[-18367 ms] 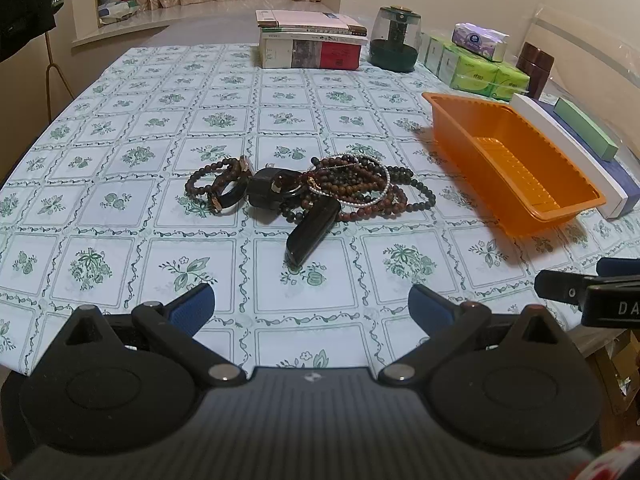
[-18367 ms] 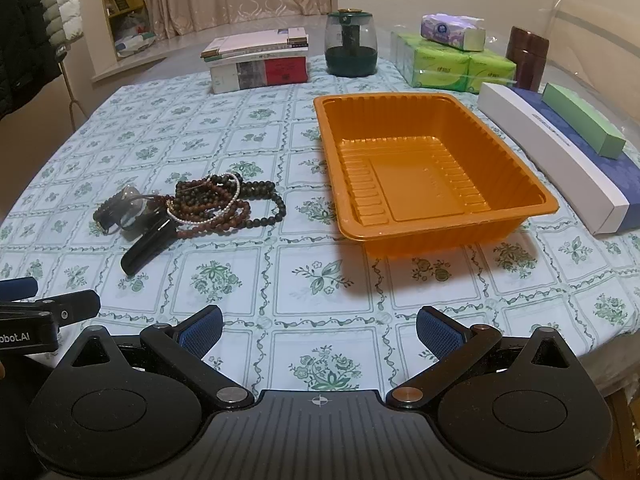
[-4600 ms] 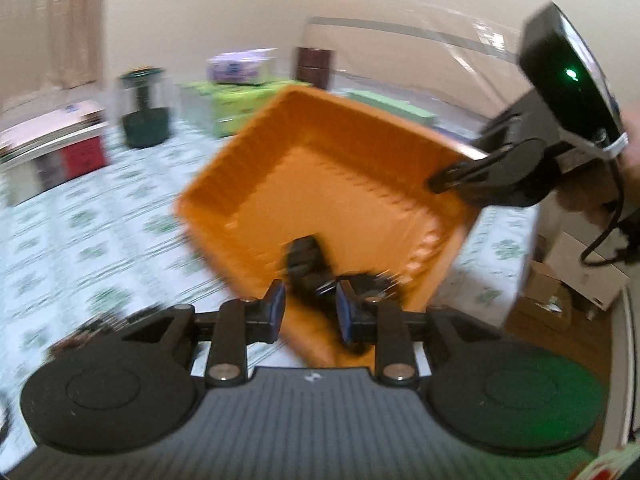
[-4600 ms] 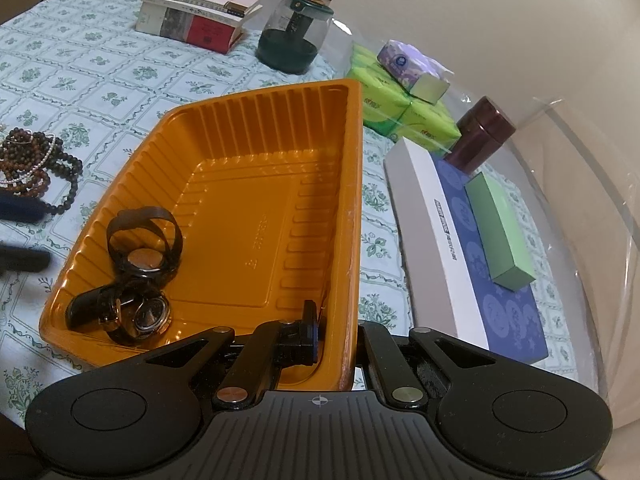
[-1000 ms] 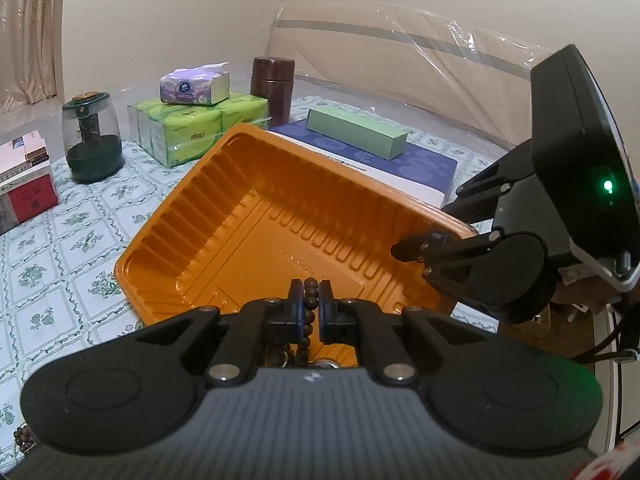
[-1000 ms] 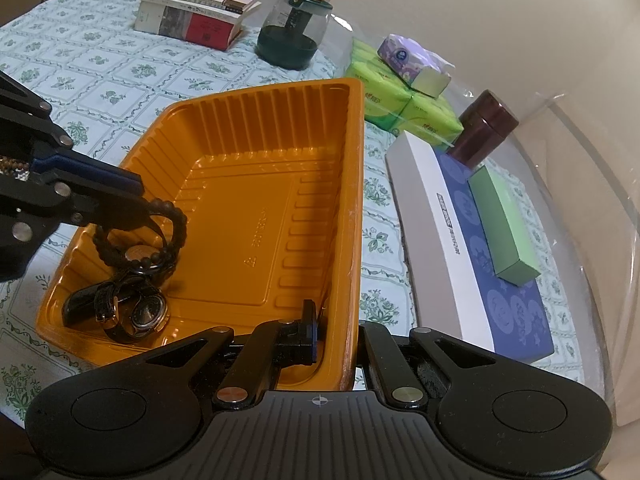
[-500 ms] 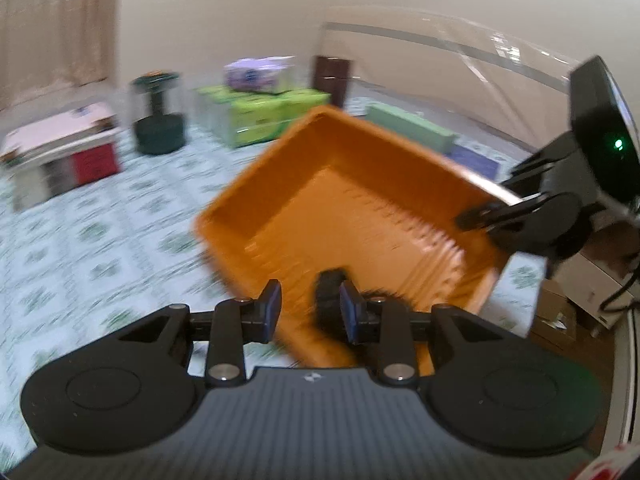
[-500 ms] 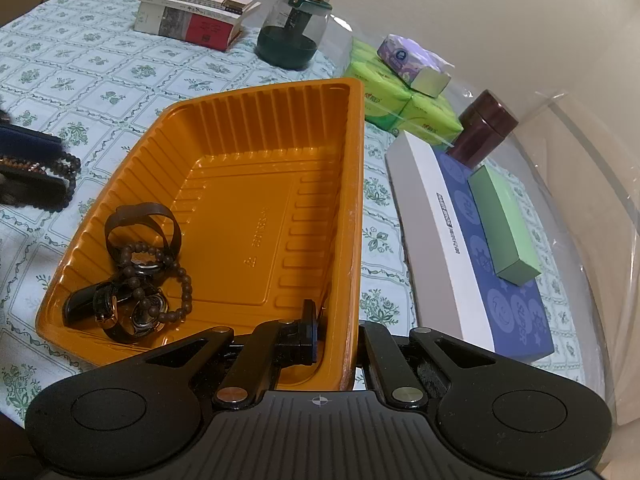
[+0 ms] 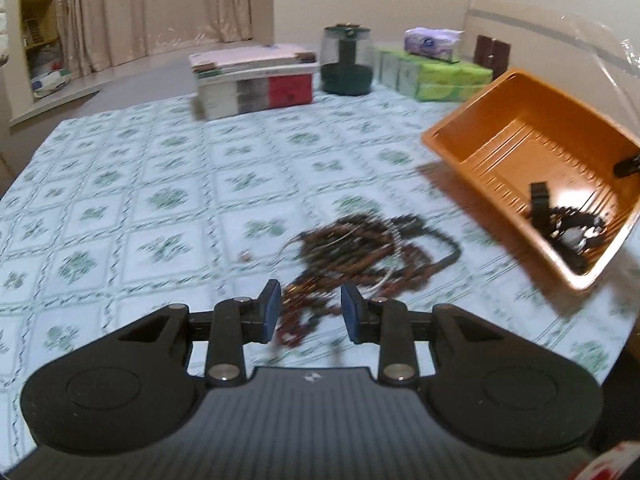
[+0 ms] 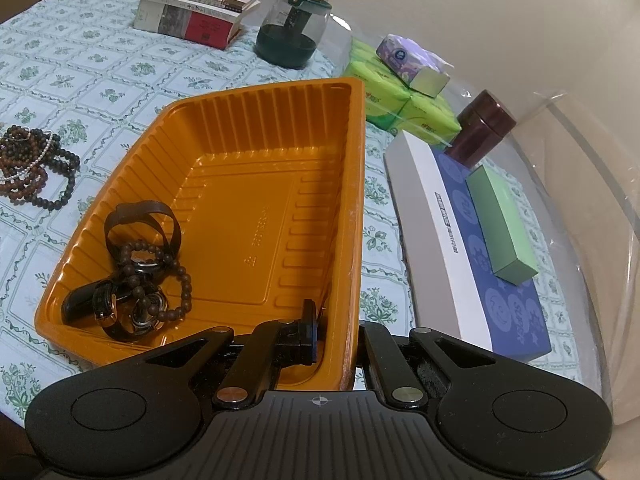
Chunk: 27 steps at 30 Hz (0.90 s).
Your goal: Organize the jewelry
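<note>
The orange tray (image 10: 256, 184) is pinched at its near wall by the right gripper (image 10: 336, 344) and holds black watches (image 10: 120, 300) and a dark bead bracelet (image 10: 160, 276) in its near-left corner. Since a second ago, the bracelet has been dropped there; the left gripper (image 9: 308, 312), now parted and empty, is held over the bead pile (image 9: 360, 256) mid-table.

trays: 1 orange tray (image 10: 256, 168) | watches in it: 2 (image 10: 132, 312) | bead bracelets in it: 1 (image 10: 176, 276) | bead heaps ahead of left gripper: 1 bead pile (image 9: 360, 248)
</note>
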### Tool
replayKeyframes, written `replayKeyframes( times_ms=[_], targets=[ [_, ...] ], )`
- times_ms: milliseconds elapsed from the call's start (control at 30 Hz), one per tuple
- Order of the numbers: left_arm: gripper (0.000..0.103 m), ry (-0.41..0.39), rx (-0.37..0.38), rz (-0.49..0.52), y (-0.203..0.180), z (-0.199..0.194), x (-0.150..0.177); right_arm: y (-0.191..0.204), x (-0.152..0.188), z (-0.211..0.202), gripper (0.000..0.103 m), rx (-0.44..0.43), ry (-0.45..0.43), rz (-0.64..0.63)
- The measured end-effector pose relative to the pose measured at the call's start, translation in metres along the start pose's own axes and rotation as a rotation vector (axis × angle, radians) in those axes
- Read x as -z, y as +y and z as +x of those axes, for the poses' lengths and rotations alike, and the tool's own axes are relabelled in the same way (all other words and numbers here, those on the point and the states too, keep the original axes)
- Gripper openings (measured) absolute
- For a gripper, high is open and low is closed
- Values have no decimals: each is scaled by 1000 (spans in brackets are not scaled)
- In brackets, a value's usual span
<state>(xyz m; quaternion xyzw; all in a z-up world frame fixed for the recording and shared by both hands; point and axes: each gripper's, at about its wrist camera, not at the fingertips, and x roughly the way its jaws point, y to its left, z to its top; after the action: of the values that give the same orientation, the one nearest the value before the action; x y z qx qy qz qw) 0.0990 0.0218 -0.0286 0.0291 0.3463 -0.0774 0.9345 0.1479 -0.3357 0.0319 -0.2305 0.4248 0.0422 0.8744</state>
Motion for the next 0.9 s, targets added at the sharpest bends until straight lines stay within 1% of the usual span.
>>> replayKeyframes(
  times_ms=[67,167,333,433,500,600,633,800,900],
  targets=[
    [29,6,-7,15,2,0,6,0,0,0,4,1,0,-1],
    [29,11,-28,64,0,5,10,0,0,0,4,3,1,-3],
    [29,22,-36,61,4,16,13,0,0,0,4,3,1,-3],
    [29,12,-36,33,12,20,10,0,0,0,4,3,1,-4],
    [29,14,-41,33,17,23,7,0,0,1,4,4,3,-5],
    [29,8,-15,43,21,25,4,0,0,0,4,4,2,-5],
    [29,4,-17,46,22,25,3,-1,1,1,4,4,2,-5],
    [28,-13,-71,43,29,36,-4,-1,1,2,4,6,5,-7],
    [28,-22,-84,66,31,45,-9,-1,1,3,4,7,7,-8]
  ],
)
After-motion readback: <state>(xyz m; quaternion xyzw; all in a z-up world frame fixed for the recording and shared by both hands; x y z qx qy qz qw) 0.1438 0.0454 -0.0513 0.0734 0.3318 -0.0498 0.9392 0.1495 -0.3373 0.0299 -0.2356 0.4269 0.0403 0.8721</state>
